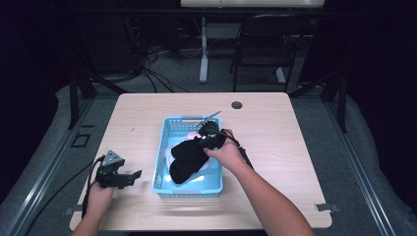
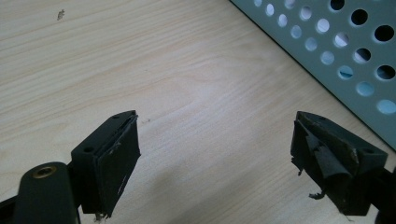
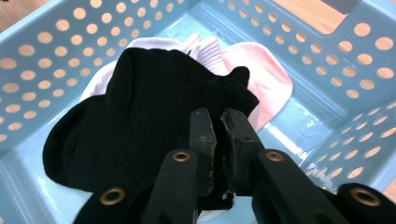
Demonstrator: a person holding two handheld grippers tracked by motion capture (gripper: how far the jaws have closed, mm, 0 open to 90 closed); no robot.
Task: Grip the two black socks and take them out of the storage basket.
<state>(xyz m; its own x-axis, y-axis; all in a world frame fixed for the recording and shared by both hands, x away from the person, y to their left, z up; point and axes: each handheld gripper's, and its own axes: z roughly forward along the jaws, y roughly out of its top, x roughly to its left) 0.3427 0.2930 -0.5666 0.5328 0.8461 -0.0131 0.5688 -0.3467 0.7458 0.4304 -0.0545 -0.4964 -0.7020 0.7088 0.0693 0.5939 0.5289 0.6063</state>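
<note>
Right gripper (image 3: 219, 135) clamped on black sock (image 3: 140, 121) inside blue perforated basket (image 1: 162, 162), mid-surface, atop white and pink socks (image 3: 266, 79). Left gripper (image 1: 129, 176) wide open, empty, left of basket on wooden surface (image 1: 275, 132).

Both forearms were bare, with no sleeves in sight. The left gripper (image 1: 129, 176) was black with a grey three-cornered plate, brass-ringed screws, frayed pads (image 2: 327, 161) and a trailing black cable.

Overhead light brightens the table (image 1: 147, 113) against dark surroundings; the high view is soft.
</note>
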